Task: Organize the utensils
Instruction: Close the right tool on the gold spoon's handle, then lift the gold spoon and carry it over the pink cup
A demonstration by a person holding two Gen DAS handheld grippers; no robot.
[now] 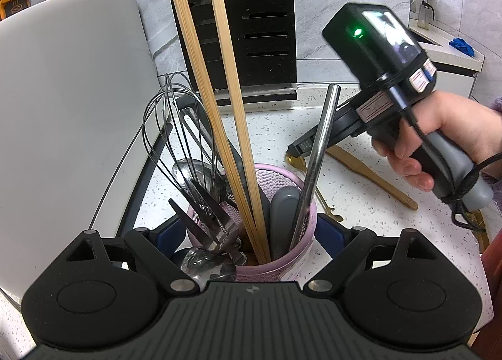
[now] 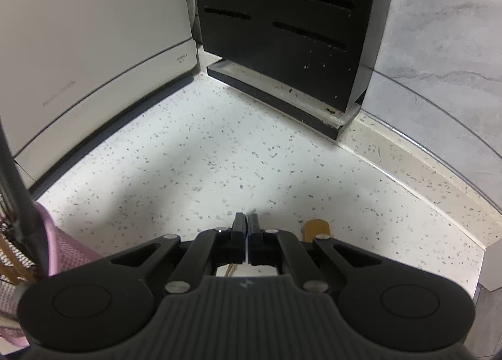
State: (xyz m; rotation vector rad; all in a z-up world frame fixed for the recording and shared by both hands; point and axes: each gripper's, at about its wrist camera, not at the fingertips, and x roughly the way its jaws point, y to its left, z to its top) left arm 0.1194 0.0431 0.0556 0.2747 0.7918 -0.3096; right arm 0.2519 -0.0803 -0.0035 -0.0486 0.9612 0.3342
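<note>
**Gold Utensil Pinched at the Counter, Pink Holder Waiting**

Speckled white counter (image 2: 219, 153) runs back to a black slotted knife block (image 2: 282, 30) and a pale appliance (image 1: 69, 93) against grey tile. A pink mesh holder (image 1: 301, 253) stands at the front, already crowded: two long bamboo chopsticks (image 1: 219, 109), a wire whisk (image 1: 182, 127), a steel handle (image 1: 317, 156) and a grey handle all lean in it.

The left tongs (image 1: 251, 234) are spread wide around that holder, blue pads to either side of its wall; whether they press on it I cannot tell. The right tongs (image 2: 248, 225), held in a hand (image 1: 439, 146), are closed tight, tips down at the counter over a gold utensil (image 1: 295, 157) that lies beside a wooden spatula (image 1: 370, 171). From the right wrist view nothing shows between the tips, so the grip itself is unconfirmed.

To do this well, I would lift slowly and check that the thin gold piece comes up with the tips. Then carry it over the rim and drop it into the gap right of the steel handle, keeping the holder steadied so it does not tip.
</note>
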